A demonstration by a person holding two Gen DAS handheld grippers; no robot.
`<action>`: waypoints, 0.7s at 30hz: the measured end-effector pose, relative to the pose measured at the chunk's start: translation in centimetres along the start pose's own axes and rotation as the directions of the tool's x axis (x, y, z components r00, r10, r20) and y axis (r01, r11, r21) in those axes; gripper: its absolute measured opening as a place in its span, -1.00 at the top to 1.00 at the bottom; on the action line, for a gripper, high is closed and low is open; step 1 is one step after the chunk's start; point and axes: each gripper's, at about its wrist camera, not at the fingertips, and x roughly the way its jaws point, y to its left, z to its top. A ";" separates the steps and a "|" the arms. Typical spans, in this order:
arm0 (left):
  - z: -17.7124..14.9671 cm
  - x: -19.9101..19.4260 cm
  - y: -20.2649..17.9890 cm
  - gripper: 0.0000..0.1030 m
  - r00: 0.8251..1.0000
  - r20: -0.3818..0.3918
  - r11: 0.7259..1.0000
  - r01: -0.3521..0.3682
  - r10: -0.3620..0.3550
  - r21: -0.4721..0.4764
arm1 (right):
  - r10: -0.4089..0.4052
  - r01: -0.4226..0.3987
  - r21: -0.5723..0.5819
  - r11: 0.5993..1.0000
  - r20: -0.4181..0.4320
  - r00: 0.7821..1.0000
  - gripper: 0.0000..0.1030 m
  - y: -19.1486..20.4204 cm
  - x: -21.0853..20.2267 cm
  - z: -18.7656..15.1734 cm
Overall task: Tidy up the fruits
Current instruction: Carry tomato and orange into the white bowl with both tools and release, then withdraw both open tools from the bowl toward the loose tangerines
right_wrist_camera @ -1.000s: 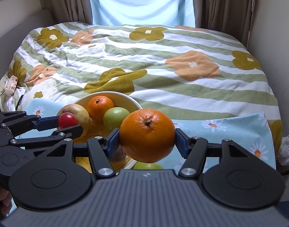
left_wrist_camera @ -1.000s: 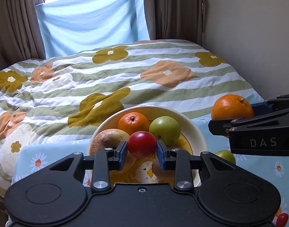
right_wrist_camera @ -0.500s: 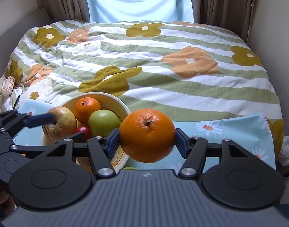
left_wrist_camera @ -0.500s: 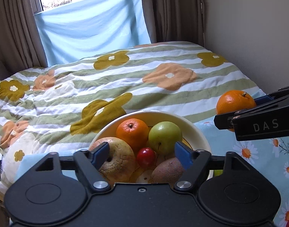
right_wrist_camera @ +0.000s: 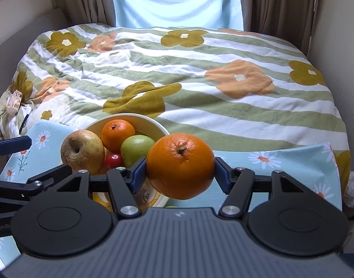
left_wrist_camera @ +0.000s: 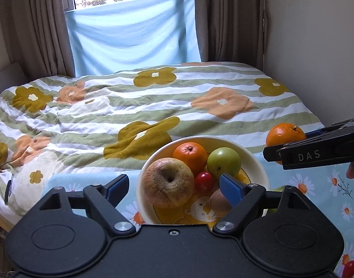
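a second ago the left gripper [left_wrist_camera: 173,186] pinched the small red fruit [left_wrist_camera: 204,181]; now its jaws stand wide apart and bare, and that fruit lies in the bowl [left_wrist_camera: 258,162]. the right gripper [right_wrist_camera: 179,172] grips a big orange [right_wrist_camera: 180,165] just right of the bowl, over the daisy-print cloth [right_wrist_camera: 292,162]. the bowl also holds a wrinkled apple [left_wrist_camera: 167,183], smaller orange [left_wrist_camera: 189,154], green apple [left_wrist_camera: 224,162] and brown fruit [left_wrist_camera: 219,202].

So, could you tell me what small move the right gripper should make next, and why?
Probably carry the orange left, over the bowl. The right gripper is shut on it beside the rim; the left gripper is open and holds nothing.
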 end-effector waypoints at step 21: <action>-2.6 -1.4 3.6 -0.73 0.997 -0.058 0.994 -0.058 0.053 -0.091 | 0.031 -0.031 -0.093 0.995 -0.003 1.000 -0.59 3.0 3.5 -1.4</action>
